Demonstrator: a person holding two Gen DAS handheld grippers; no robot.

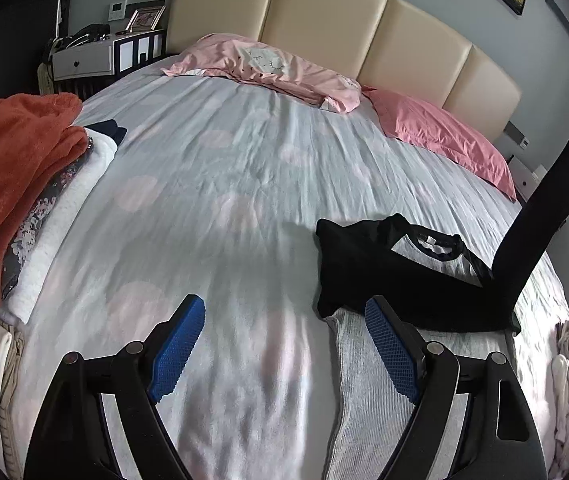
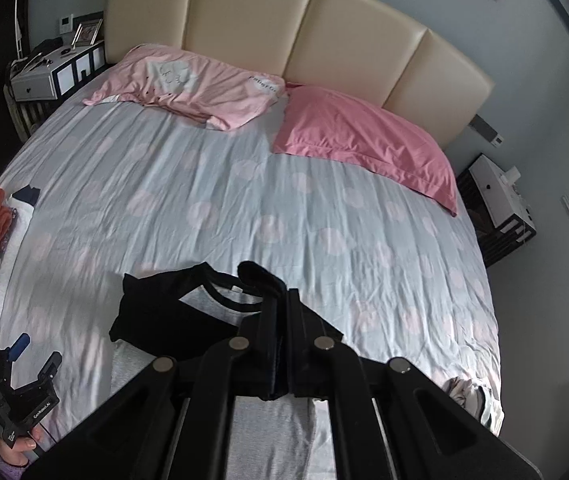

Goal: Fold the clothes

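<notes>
Recorded on bed (image 2: 244, 184): grey-and-black shirt (image 2: 204, 312), black sleeve (image 2: 262, 280) clamped in right gripper (image 2: 282, 320); left gripper (image 1: 284, 344) spread, empty.

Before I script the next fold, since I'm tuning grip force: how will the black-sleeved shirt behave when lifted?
Likely floppy: the sleeve pinched in the right tool drapes in a limp band. Probably light, as the shirt lies thin and rumpled on the bed. It may drag rather than slide.

Shirt hem (image 1: 368, 420) beyond bottom edge
</notes>
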